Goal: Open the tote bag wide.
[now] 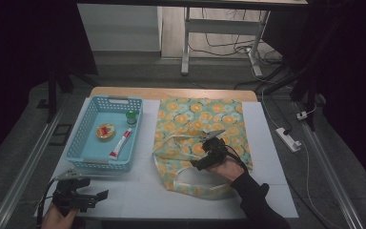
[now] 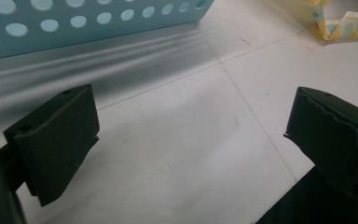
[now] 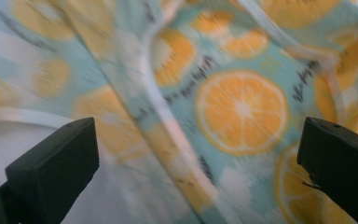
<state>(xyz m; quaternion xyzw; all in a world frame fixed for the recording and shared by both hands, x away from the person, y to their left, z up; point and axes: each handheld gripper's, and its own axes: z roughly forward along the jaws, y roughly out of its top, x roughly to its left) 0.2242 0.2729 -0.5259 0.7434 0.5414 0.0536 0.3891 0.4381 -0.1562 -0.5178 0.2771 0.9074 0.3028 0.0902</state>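
Note:
A cloth bag (image 1: 195, 124) printed with orange slices on pale blue lies flat on the white table (image 1: 276, 157), its white handles (image 1: 190, 183) looping toward the near edge. My right gripper (image 1: 196, 164) hovers low over the bag's near half, jaws wide apart; in the right gripper view the orange print (image 3: 242, 109) and a white handle strip (image 3: 168, 121) lie between them, untouched. My left gripper (image 1: 102, 195) rests at the near left corner, open, with bare table (image 2: 186, 140) between its jaws. A light blue perforated basket (image 1: 76, 143) stands at the left.
Inside the basket lie a red and white tube (image 1: 120, 144), a round yellow tin (image 1: 105, 131) and a small green bottle (image 1: 131, 117). The basket's wall (image 2: 74, 23) is close ahead of the left gripper. A power strip (image 1: 288, 139) lies on the floor at the right.

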